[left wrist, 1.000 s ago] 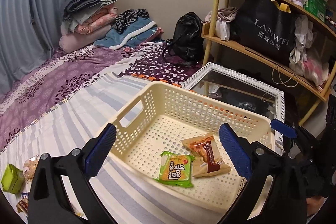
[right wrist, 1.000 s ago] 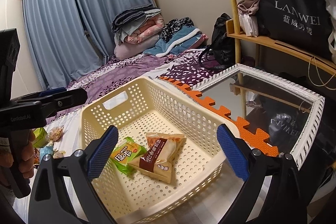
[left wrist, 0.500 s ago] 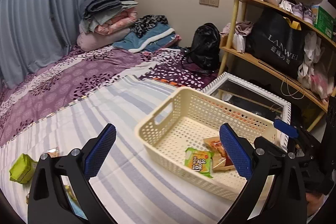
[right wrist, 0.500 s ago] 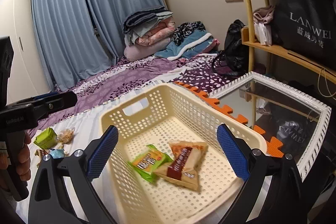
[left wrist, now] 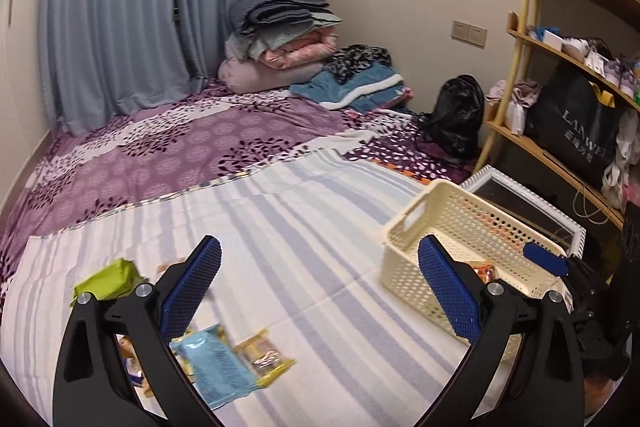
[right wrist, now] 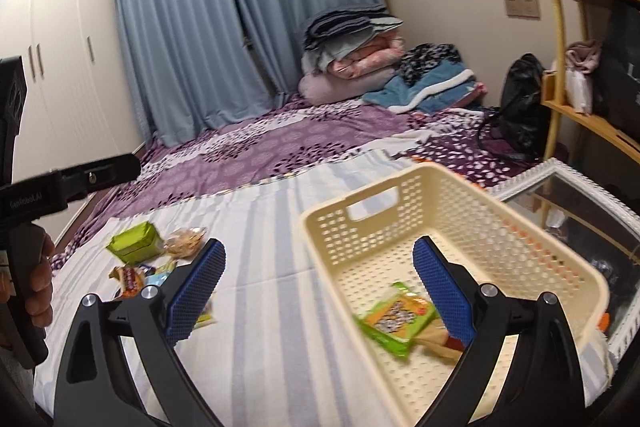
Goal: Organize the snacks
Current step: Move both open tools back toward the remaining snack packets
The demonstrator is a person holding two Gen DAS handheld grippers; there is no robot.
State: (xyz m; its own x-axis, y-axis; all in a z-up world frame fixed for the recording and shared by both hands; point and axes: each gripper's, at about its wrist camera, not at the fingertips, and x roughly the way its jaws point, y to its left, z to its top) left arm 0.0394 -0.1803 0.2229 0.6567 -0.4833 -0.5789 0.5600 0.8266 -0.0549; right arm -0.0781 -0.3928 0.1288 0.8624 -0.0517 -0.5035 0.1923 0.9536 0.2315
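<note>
We hold two grippers above a bed covered by a striped white-and-blue sheet [left wrist: 304,227], and both are empty. The left gripper [left wrist: 320,287] has its blue-padded jaws spread wide, with nothing between them; it hangs above the sheet, between the loose snacks on its left and the cream perforated basket [left wrist: 404,259] on its right. Under its left finger lie a light blue packet [left wrist: 216,363], a small packet with yellow edges [left wrist: 262,357] just beside it, and further away a lime green packet [left wrist: 108,281]. The right gripper [right wrist: 318,285] is also wide open and holds nothing; its right finger stands over the basket [right wrist: 400,211], its left finger over the sheet. Inside the basket we see a green and orange snack bag [right wrist: 394,319] lying partly on a brown-and-beige packet [right wrist: 434,341], which is blurred and partly hidden by the finger. In the right wrist view the remaining snacks rest in a loose group on the sheet, well apart from the basket: the lime green packet [right wrist: 134,237], a clear bag with something brown [right wrist: 186,237], and a red-orange packet [right wrist: 128,277]. At the far left edge a hand [right wrist: 34,283] grips the black handle of the other gripper.
</note>
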